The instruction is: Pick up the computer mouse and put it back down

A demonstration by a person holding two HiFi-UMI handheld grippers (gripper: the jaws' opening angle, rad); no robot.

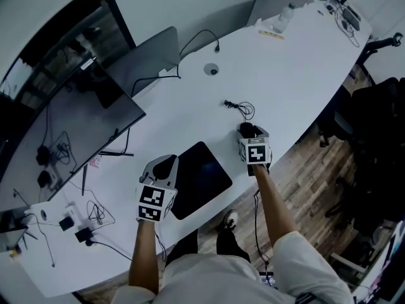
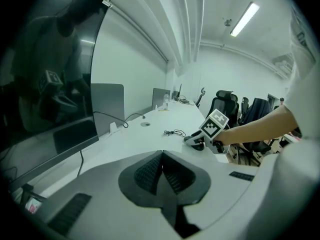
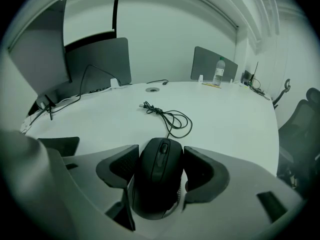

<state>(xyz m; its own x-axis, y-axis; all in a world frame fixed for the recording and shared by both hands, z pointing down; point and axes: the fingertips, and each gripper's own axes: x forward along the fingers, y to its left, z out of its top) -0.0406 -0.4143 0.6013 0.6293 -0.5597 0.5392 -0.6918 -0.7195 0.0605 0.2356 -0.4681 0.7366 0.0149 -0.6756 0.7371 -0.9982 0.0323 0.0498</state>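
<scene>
Right tool (image 3: 160, 152) clamped on mouse (image 3: 159, 184), back end hidden; cable (image 3: 172, 119) coiled at 12 o'clock on bench (image 3: 230, 114). Left tool (image 2: 162, 156) together, empty.

Cool even light; ceiling strip light (image 2: 245, 19) glares; fisheye bending, dark vignette at edges.

On the white table (image 1: 297, 62), a dark mat (image 1: 201, 179) lies at the near edge. The mouse (image 3: 159, 179), to its right, seemingly rests there too.
</scene>
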